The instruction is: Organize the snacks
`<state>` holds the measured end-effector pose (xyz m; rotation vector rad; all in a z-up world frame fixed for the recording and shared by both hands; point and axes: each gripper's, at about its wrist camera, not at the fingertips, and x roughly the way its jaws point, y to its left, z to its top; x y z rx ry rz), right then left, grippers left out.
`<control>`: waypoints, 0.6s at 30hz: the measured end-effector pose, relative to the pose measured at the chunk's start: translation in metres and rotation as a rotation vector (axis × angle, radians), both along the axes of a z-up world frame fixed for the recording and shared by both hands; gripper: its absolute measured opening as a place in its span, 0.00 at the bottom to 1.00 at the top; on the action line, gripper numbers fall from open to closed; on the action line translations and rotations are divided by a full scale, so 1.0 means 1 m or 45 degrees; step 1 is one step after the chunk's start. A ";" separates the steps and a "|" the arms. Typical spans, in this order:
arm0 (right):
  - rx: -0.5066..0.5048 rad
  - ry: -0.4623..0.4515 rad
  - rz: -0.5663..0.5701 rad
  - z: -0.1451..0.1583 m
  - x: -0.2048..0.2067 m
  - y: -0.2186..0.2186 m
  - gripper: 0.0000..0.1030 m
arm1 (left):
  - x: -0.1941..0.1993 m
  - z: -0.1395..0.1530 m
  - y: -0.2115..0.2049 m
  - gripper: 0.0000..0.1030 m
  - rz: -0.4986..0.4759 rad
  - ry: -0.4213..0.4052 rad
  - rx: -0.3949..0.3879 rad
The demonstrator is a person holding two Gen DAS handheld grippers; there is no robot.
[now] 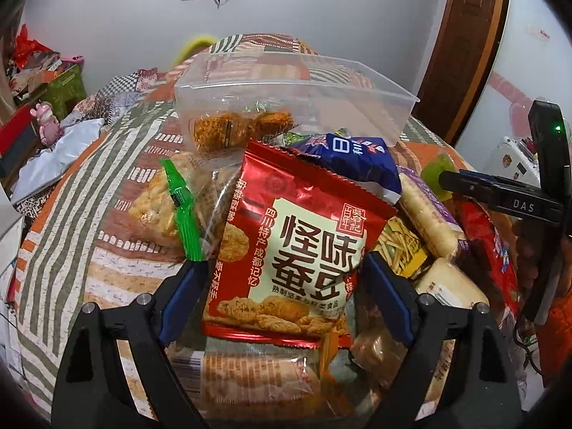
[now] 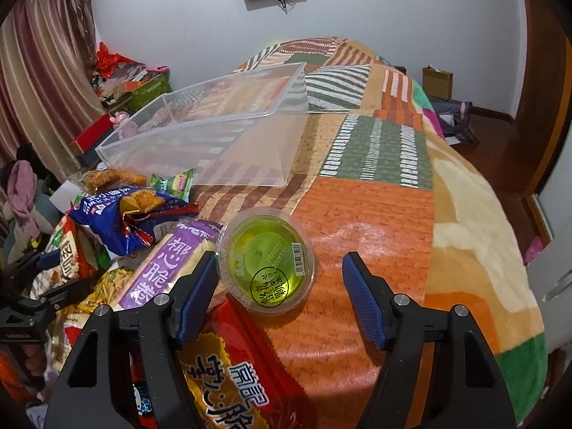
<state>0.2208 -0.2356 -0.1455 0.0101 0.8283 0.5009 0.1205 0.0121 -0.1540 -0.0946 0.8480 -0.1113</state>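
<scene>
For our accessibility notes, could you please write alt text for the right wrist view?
The right tool is open over a sealed green jelly cup on a patchwork blanket, its left finger close beside the cup. Snack packets are piled to the left, including a purple wafer pack and a blue bag; a clear plastic bin lies beyond.

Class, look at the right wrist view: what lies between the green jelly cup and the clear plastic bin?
Only bare patchwork blanket lies between the green jelly cup and the clear plastic bin, shown in the right wrist view.
</scene>
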 end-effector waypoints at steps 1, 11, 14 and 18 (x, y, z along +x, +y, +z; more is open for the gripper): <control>0.010 0.008 0.006 -0.001 0.002 0.000 0.66 | 0.001 -0.001 0.001 0.84 -0.001 0.004 -0.012; 0.009 0.030 0.067 -0.008 0.005 0.014 0.53 | -0.008 -0.002 0.003 0.71 -0.015 -0.019 -0.012; 0.013 0.029 0.065 -0.006 0.004 0.013 0.52 | -0.012 0.000 0.003 0.70 -0.015 -0.024 -0.014; 0.020 0.016 0.056 -0.002 0.001 0.009 0.52 | -0.016 0.006 0.005 0.69 -0.010 -0.037 -0.027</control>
